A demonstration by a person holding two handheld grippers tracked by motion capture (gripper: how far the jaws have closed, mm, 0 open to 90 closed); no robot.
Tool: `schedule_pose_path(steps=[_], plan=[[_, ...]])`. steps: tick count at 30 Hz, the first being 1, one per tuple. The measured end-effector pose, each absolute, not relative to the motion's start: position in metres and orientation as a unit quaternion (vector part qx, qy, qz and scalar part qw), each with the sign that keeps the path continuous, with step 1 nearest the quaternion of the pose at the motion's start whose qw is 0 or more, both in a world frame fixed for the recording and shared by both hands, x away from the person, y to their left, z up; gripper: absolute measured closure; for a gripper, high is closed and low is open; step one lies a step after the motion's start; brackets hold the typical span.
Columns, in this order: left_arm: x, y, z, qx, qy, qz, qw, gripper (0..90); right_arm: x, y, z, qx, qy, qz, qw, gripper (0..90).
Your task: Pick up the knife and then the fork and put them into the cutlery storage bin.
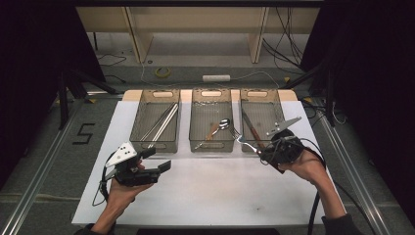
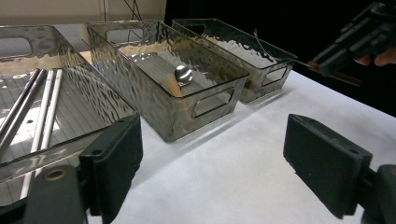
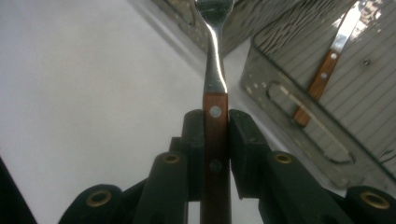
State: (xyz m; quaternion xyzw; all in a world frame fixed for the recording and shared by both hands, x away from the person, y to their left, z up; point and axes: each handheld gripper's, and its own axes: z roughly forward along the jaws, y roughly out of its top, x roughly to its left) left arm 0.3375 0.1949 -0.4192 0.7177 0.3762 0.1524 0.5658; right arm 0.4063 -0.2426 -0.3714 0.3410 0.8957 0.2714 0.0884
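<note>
Right hand-held gripper (image 3: pixel 215 140) is clamped on the fork (image 3: pixel 215 93) by its wooden handle, metal neck and tines sticking out ahead, above the counter (image 1: pixel 215 191) near its right edge, just in front of the right bin (image 1: pixel 262 117). I'd judge the fork light and stiff; steel end slippery, so the riveted wood is the right grab point. The right gripper view shows pad contact and a wood-handled knife (image 3: pixel 322 79) in that bin. The high view shows the left hand-held gripper (image 1: pixel 159 159) wide open, empty, near the left bin (image 1: pixel 155 120).
</note>
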Motion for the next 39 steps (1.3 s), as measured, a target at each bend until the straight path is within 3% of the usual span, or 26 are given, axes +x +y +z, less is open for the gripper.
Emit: schedule_pose_path(steps=[21,39], plan=[[0.337,0.195,-0.419,0.717,0.375,0.153,0.568,19.1,0.471,-0.229,-0.351,0.382,0.873,0.287,0.097,77.5],[0.337,0.195,-0.419,0.717,0.374,0.153,0.568,19.1,0.516,-0.238,-0.357,0.456,0.834,0.294,0.097,77.5]])
